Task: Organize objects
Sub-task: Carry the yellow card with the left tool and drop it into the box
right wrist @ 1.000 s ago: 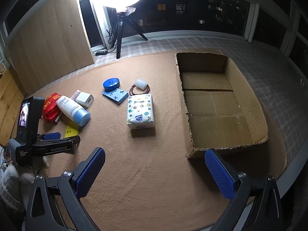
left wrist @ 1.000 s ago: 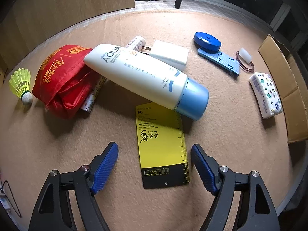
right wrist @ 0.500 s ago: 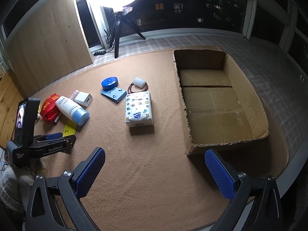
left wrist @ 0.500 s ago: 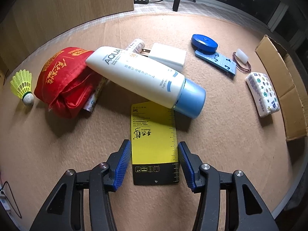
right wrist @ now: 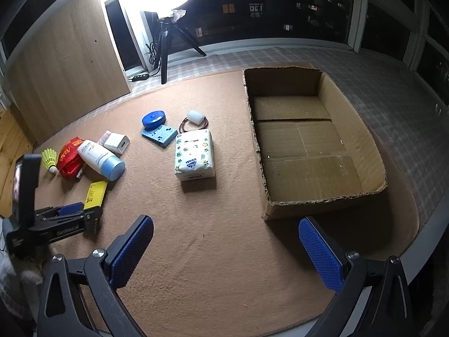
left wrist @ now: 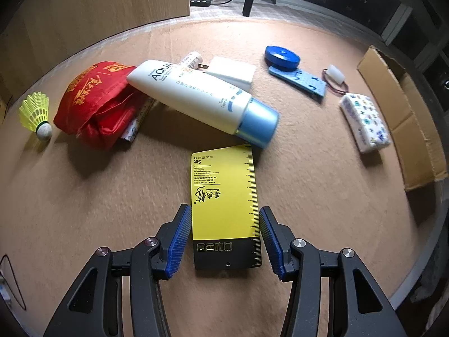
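The left gripper [left wrist: 226,238] is clamped on the lower end of a flat yellow-and-black card with a ruler edge [left wrist: 224,196], whose far end sits just beside the blue cap of a white lotion tube [left wrist: 202,98] lying on the tan carpet [left wrist: 84,210]. The right gripper [right wrist: 226,250] hangs with its jaws wide apart and nothing between them, above bare carpet. An open brown cardboard box [right wrist: 317,146] stands well apart from the card, with a patterned white tissue pack [right wrist: 194,154] between them.
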{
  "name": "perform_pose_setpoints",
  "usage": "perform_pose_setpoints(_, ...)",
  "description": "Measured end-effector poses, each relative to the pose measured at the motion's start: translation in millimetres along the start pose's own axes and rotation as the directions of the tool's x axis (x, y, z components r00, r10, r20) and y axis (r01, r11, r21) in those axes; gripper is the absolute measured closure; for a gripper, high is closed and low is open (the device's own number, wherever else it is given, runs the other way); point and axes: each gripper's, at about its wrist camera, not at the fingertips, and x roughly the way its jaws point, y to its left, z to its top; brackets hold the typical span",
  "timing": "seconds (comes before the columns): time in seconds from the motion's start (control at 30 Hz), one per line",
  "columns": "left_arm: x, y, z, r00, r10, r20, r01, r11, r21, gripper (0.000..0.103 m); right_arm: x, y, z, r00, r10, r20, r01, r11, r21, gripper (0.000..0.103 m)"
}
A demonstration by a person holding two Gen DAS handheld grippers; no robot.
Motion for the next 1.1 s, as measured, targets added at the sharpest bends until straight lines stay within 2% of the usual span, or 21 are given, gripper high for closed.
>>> perform_pose_setpoints(0.27,-47.9,-30.8,-8.9,0.997,-0.039,0.071,0.037,0.998,0.042,0.050,-4.9,-2.9,-0.4,1.000,0.000,0.013,0.000,1.000,-0.012,0.001)
perform_pose_setpoints(0.53,-75.0,-86.8,20.2,0.982,-0.117,0.147,0.099,0.987,0.127,0.050,-10.2,-17.3,-2.2,1.000,-0.013,0.016,0.013,1.000,-0.009,0.001)
perform_pose_setpoints(0.83,-73.6,-169.2,58.9,0.964,-0.185,0.189,0.138,0.962,0.236,0.050,-18.7,-48.2,-5.2,0.999,-0.045,0.020,0.045,0.999,0.010,0.001)
perform_pose_setpoints(1.1,-50.3,-240.6,78.2,0.959,-0.235,0.157,0.180,0.936,0.302,0.050,-22.2,-80.5,-7.9,0.997,-0.078,0.018,0.078,0.996,0.044,0.001)
